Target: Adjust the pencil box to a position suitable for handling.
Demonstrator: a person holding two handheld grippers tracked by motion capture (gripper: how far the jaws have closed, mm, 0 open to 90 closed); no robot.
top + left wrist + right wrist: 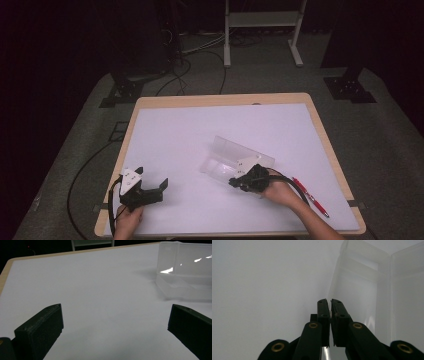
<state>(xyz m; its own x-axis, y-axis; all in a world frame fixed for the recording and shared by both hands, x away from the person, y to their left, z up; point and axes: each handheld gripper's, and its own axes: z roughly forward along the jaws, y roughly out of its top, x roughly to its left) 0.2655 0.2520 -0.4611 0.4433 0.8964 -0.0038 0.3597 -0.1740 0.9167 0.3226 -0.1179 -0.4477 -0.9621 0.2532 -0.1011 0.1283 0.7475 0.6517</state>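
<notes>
A clear plastic box (227,162) lies with its lid raised near the middle of the white table top (200,130). My right gripper (234,181) is at the box's near side. In the right gripper view its jaws (330,301) are pressed together on the thin front wall of the clear box (362,277). My left gripper (151,178) rests at the table's near left, held by a hand, well apart from the box. Its jaws (115,322) stand wide open over bare white surface, with the clear box (185,272) farther off at the upper right.
A red pen (310,196) lies near the table's right front edge, just right of the right forearm. Cables trail from both grippers across the floor. A white frame stand (262,30) and black stand feet (350,87) sit beyond the table.
</notes>
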